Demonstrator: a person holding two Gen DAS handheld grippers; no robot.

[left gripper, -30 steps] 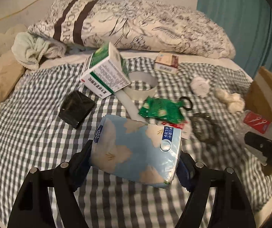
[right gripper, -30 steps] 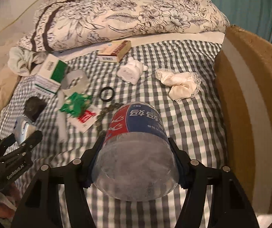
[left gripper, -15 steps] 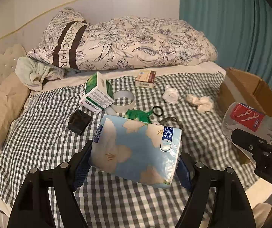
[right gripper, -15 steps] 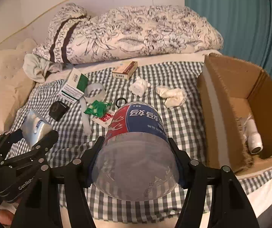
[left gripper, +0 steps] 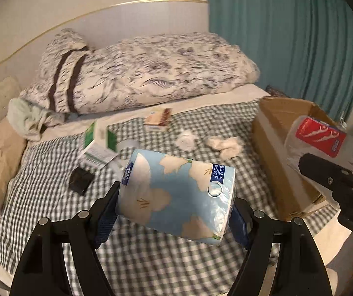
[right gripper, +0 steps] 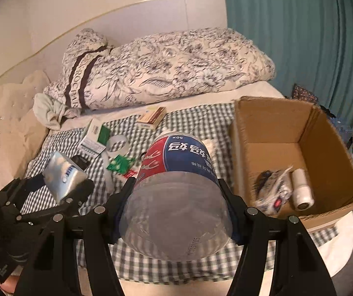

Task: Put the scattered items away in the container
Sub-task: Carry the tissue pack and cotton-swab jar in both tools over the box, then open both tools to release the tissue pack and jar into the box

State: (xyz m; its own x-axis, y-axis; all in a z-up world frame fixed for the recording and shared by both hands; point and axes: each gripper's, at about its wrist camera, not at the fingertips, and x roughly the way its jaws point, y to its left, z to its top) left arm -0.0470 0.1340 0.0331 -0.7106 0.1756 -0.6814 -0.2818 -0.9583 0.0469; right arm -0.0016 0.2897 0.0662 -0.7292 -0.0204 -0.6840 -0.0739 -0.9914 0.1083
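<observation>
My left gripper [left gripper: 176,212] is shut on a blue floral tissue pack [left gripper: 176,194] and holds it well above the checked bedspread. My right gripper [right gripper: 176,202] is shut on a clear plastic jar with a red and blue label [right gripper: 176,192], also held high; the jar also shows in the left wrist view [left gripper: 324,140]. The open cardboard box [right gripper: 324,133] stands at the bed's right edge, right of both grippers, with a white roll [right gripper: 301,190] and a wrapped packet inside. Scattered on the bed lie a green and white carton [left gripper: 100,143], a small brown box [left gripper: 158,119], a black pouch [left gripper: 80,180] and white cloths [left gripper: 225,144].
A folded floral duvet [left gripper: 147,74] lies across the head of the bed, with a pale green cloth [left gripper: 28,118] and cream pillows at the left. A teal curtain [left gripper: 287,44] hangs behind the box. A tape roll [right gripper: 117,143] and a green packet [right gripper: 119,165] lie mid-bed.
Both grippers have risen and pulled back from the bed with their loads, so the bed items look smaller. The cardboard box has come fully into view on the right.
</observation>
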